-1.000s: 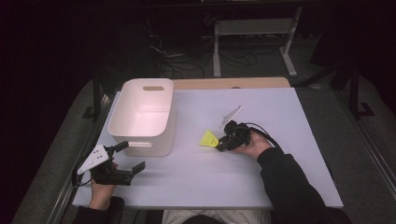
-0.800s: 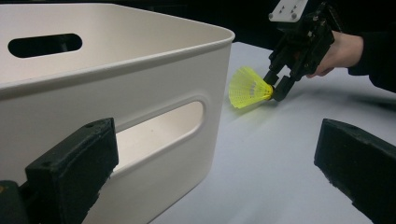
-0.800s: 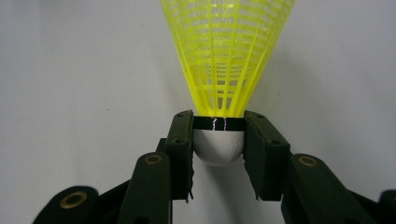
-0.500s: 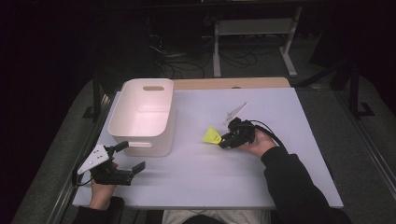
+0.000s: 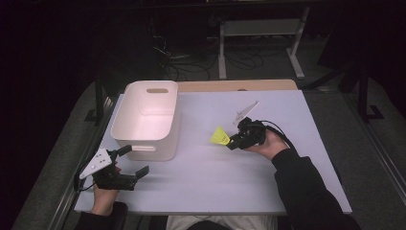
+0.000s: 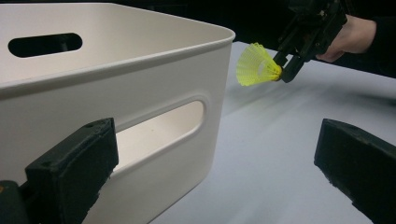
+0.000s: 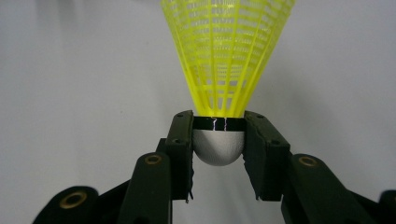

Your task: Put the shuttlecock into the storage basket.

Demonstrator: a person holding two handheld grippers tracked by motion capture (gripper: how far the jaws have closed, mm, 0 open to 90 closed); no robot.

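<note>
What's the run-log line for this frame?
right tool: shut on shuttlecock cork, lifted off table | left tool: open, empty, beside bin | bin: empty

The room lay mostly in darkness, with light falling on the pale white table top (image 5: 287, 191). A strip of bare wood (image 5: 239, 85) ran along the table's far edge. Beyond that far edge stood a light metal frame stand (image 5: 261, 36) on the dark floor, with a tangle of cables (image 5: 186, 62) beside it. Grey flooring (image 5: 378, 158) flanked the table's left and right edges.
</note>
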